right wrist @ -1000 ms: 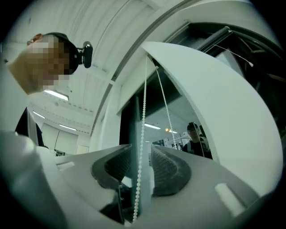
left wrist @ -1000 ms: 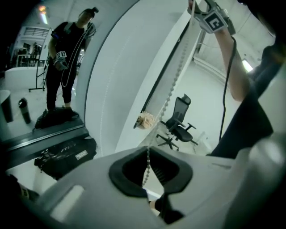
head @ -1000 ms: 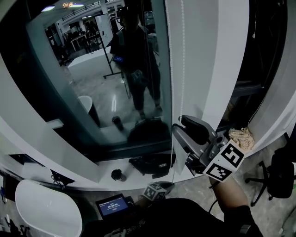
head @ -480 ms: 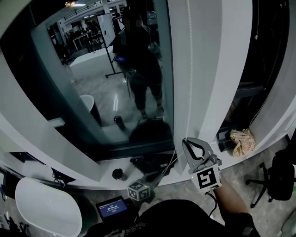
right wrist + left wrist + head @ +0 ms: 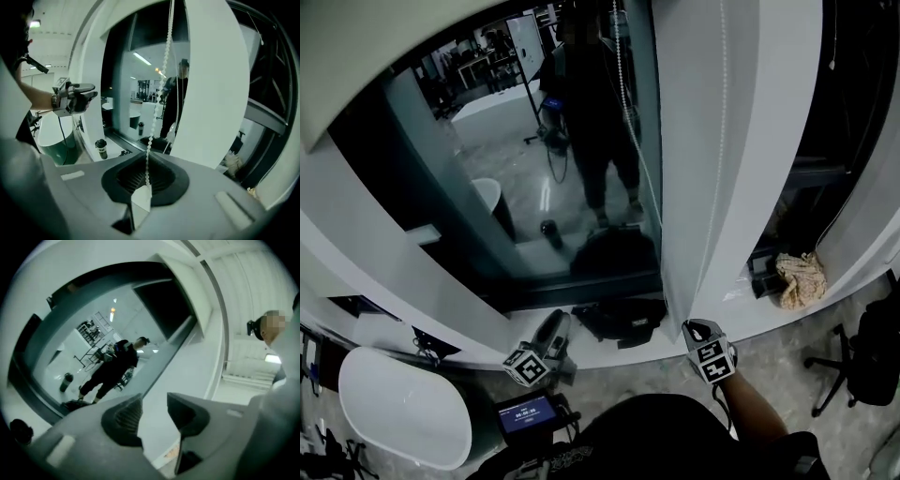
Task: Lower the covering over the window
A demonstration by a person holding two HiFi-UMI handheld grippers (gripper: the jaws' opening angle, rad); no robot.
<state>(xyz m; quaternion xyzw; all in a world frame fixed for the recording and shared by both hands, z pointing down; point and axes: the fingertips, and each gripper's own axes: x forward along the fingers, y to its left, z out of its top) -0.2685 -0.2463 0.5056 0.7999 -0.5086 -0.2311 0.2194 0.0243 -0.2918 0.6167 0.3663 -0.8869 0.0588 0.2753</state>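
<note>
1. the right hand-held gripper (image 5: 147,176) sits low by the sill (image 5: 787,319). its jaws have just closed and are clamped on the bead chain (image 5: 161,84), which runs taut from the pads up along the white pillar (image 5: 769,141). so low a grip reads as the bottom of a pull stroke.
2. the left hand-held gripper (image 5: 154,411) has just spread its jaws. nothing is between them; only glass and wall show through the gap. it is held up about level, well apart from the chain, probably so it is free to take a fresh hold higher up.
3. one gripper holding while the other lets go likely keeps the chain from slipping back between pulls.
4. the window (image 5: 534,187) is mostly bare glass. a pale sheet at the top left of the head view looks like the covering (image 5: 412,47), still high, so most of the lowering seems left to do.
</note>
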